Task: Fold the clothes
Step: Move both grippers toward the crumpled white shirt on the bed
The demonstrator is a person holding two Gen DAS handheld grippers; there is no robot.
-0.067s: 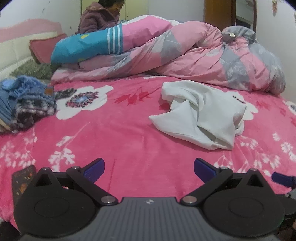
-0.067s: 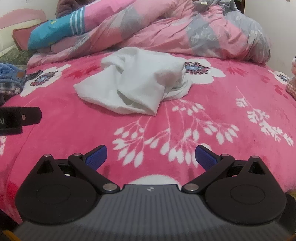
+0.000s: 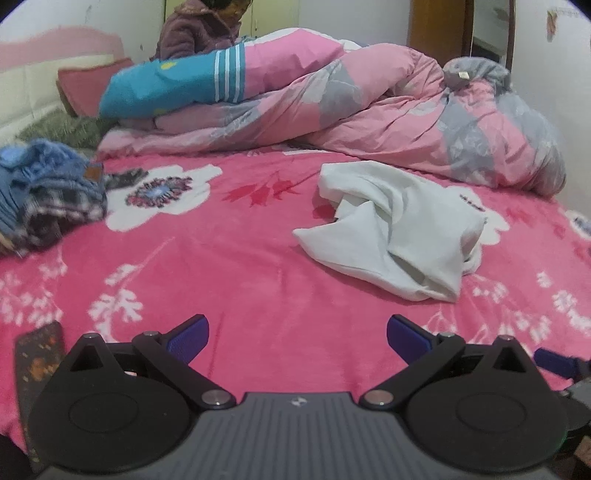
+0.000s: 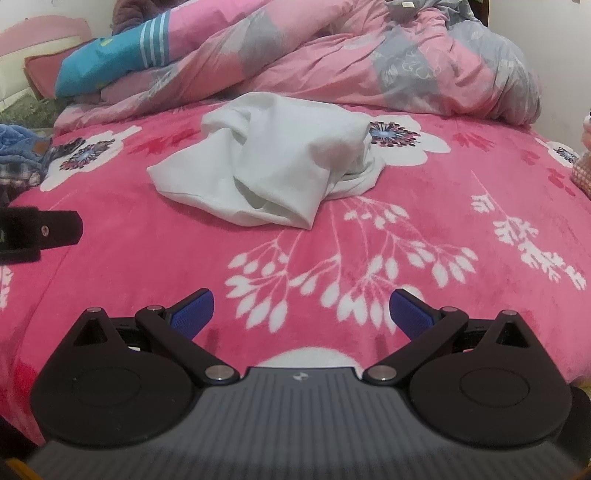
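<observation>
A crumpled white garment (image 3: 399,229) (image 4: 273,173) lies bunched on the pink flowered blanket (image 3: 229,273) (image 4: 424,229). My left gripper (image 3: 297,338) hovers open near the bed's front edge, the garment ahead and to its right. My right gripper (image 4: 301,314) is open too, with nothing between its blue pads; the garment lies ahead and slightly left of it. Part of the left gripper (image 4: 40,232) shows at the left edge of the right wrist view, and a blue pad of the right gripper (image 3: 554,360) shows at the right edge of the left wrist view.
A heaped pink and grey duvet (image 3: 406,114) (image 4: 369,55) fills the back of the bed. A pile of blue and plaid clothes (image 3: 48,195) sits at the left. A person (image 3: 199,29) sits behind the duvet. A dark flat object (image 3: 37,358) lies by the left front edge.
</observation>
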